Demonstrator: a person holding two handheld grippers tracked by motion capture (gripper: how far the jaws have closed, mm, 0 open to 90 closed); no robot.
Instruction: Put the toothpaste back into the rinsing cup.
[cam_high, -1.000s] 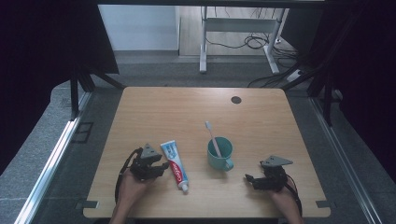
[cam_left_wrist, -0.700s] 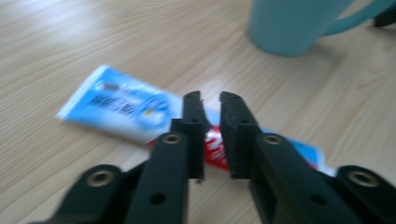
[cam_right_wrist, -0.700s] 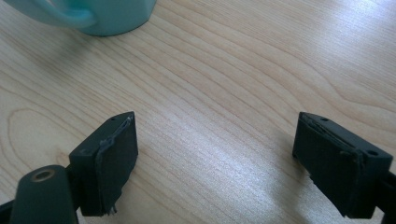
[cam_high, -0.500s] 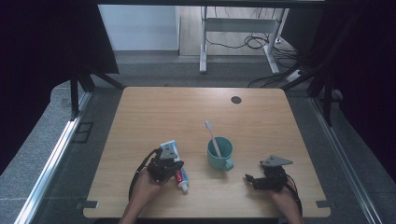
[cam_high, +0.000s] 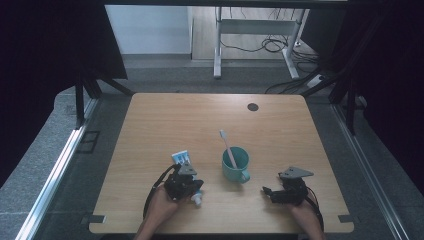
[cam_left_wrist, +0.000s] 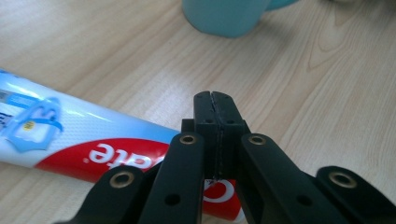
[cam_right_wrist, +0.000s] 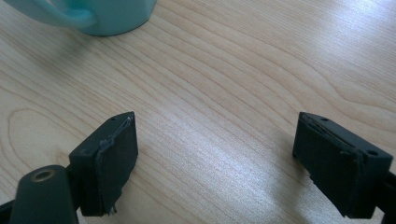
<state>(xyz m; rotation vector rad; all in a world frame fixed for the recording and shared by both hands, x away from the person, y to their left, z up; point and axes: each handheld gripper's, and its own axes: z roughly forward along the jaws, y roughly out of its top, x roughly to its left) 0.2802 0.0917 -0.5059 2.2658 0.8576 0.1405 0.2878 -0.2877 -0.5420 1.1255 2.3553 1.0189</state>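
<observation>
Red, white and blue, the plastic toothpaste tube (cam_left_wrist: 88, 149) lies flat on the wooden counter (cam_high: 150, 130) beside the teal mug (cam_high: 235, 165), unlifted, my left tongs (cam_left_wrist: 215, 100) pressed together empty above it and my right tongs (cam_right_wrist: 215, 154) resting wide apart.

Matt pale wood-grain table (cam_high: 280, 130), glossy plastic toothpaste tube (cam_left_wrist: 88, 140), smooth teal mug (cam_high: 235, 165)

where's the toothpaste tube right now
In the high view the toothpaste tube lies near the table's front edge, left of the teal cup, its lower part under the shut left claw.
</observation>
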